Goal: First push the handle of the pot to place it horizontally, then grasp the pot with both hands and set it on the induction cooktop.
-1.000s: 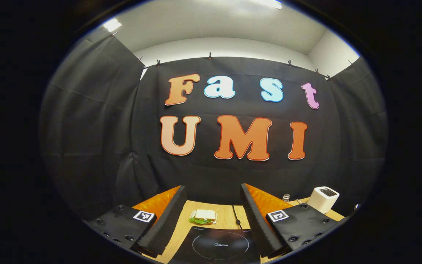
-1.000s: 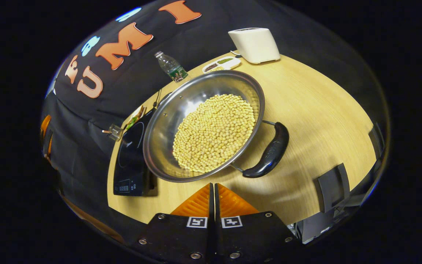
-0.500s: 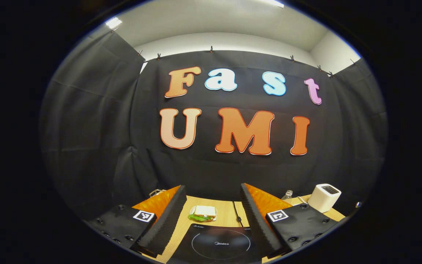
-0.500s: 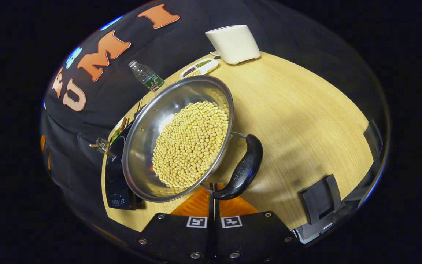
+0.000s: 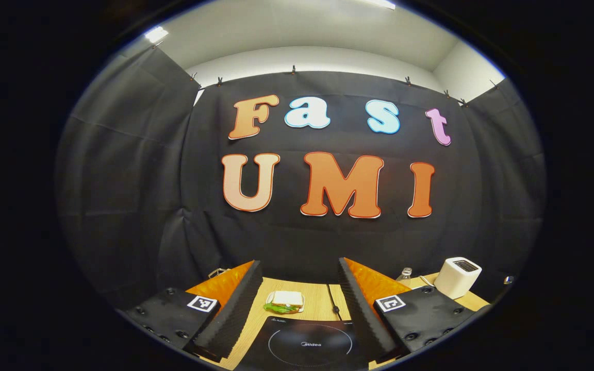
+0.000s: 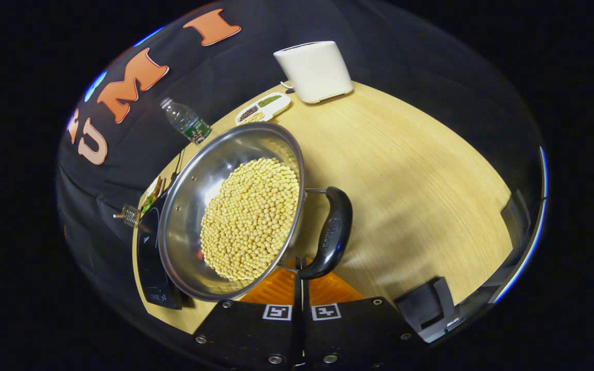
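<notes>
Wooden table [image 6: 405, 170] holds the steel pot [image 6: 183, 206] beside the induction cooktop [image 6: 148, 257], unlifted; right gripper [image 6: 301, 268], fingers closed together, nudges its handle [image 6: 333, 232] while left gripper [image 5: 297, 304] hangs wide.

A white toaster [image 6: 315, 69] stands at the far edge of the wooden table [image 6: 421, 175], beside a divided dish [image 6: 263, 107], a water bottle [image 6: 184, 121] and a sandwich [image 5: 285, 301].
</notes>
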`<state>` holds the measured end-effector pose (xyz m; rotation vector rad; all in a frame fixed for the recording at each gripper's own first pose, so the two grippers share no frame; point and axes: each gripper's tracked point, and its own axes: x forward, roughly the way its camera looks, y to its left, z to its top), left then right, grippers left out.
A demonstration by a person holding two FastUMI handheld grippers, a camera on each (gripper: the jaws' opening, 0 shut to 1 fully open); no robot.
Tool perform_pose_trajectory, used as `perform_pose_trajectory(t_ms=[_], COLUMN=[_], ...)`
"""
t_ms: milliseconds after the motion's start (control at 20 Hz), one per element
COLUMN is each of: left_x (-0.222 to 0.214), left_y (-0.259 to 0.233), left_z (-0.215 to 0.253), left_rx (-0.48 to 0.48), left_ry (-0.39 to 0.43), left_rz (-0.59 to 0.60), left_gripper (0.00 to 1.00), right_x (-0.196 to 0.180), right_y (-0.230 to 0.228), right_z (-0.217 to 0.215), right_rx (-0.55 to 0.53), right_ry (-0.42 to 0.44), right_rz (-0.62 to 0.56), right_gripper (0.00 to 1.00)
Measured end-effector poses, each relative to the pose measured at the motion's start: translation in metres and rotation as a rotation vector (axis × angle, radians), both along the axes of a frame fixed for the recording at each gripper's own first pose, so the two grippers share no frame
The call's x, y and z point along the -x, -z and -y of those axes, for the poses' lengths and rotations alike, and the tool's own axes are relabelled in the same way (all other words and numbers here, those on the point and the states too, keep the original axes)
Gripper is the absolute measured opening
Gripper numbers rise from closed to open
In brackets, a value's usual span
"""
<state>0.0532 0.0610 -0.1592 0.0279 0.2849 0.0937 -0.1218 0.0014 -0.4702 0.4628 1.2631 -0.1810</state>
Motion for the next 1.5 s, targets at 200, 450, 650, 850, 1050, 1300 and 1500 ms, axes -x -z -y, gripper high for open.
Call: perform_pose_trajectory(t_ms=[200, 450, 650, 850, 1050, 1300, 1500], left_x=[-0.004, -0.016, -0.019, -0.021, -0.022, -0.023, -0.023], left_y=[0.002, 0.003, 0.004, 0.007, 0.016, 0.042, 0.063], left_z=[0.006, 0.009, 0.01, 0.008, 0.01, 0.026, 0.051], left_rx=[-0.009, -0.019, -0.024, -0.028, -0.025, -0.024, -0.008], left_ry=[0.011, 0.01, 0.014, 0.008, 0.014, 0.045, 0.099], left_rz=[-0.004, -0.003, -0.007, -0.017, -0.027, -0.071, -0.113], left_gripper=[0.95, 0.95, 0.95, 0.95, 0.95, 0.95, 0.96], right_x=[-0.012, -0.029, -0.045, -0.06, -0.073, -0.093, -0.107], right_y=[0.004, 0.01, 0.015, 0.022, 0.027, 0.032, 0.036], right_z=[0.013, 0.027, 0.036, 0.046, 0.05, 0.069, 0.073], right_rx=[0.011, 0.038, 0.051, 0.065, 0.054, 0.118, 0.118], right_ry=[0.02, 0.012, 0.01, 0.009, 0.013, 0.005, 0.024], right_rz=[-0.005, -0.003, -0.007, -0.011, -0.012, -0.018, -0.021], right_gripper=[0.0, 0.0, 0.0, 0.0, 0.0, 0.0, 0.0])
